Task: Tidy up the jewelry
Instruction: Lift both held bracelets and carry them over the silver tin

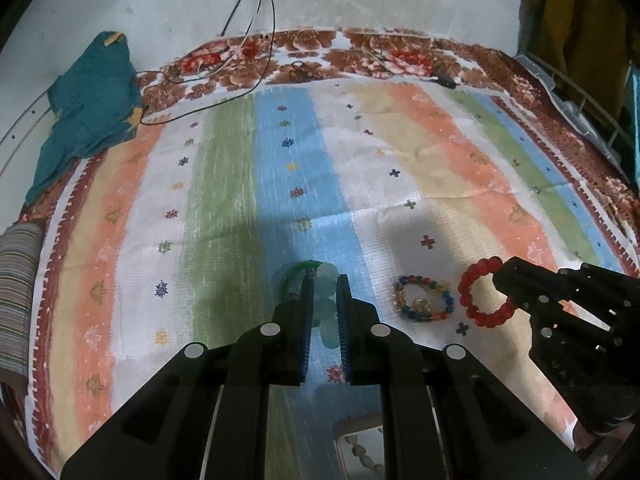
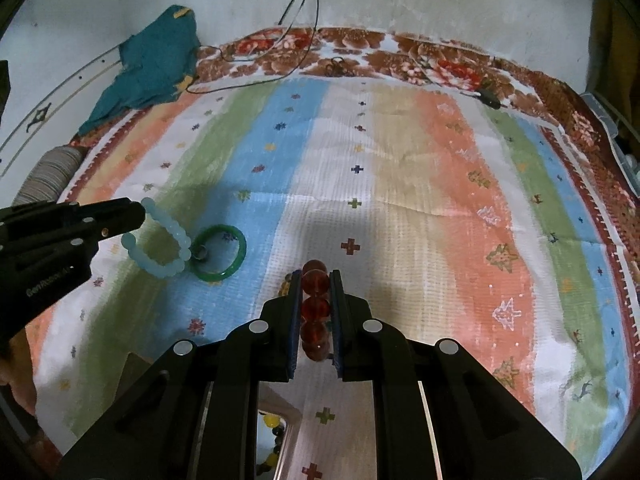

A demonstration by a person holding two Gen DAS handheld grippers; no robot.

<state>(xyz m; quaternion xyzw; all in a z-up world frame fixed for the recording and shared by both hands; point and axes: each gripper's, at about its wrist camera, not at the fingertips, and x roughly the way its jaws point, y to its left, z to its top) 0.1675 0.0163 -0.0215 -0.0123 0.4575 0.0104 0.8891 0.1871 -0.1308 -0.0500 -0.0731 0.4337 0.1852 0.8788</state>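
Your left gripper (image 1: 323, 284) was pinched on the pale blue bead bracelet (image 2: 164, 242), just beside the green bangle (image 2: 219, 256) on the blue stripe. Your right gripper (image 2: 316, 280) was clamped on the red bead bracelet (image 1: 482, 292), next to the multicolour bead bracelet (image 1: 424, 300). All sat low on the striped cloth (image 1: 360, 152); teal fabric (image 1: 92, 112) lay far left.

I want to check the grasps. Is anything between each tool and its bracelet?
Nothing visible. The left tool is shut on the pale blue bracelet, the right tool on the red bracelet. The green bangle lies beside the blue one.
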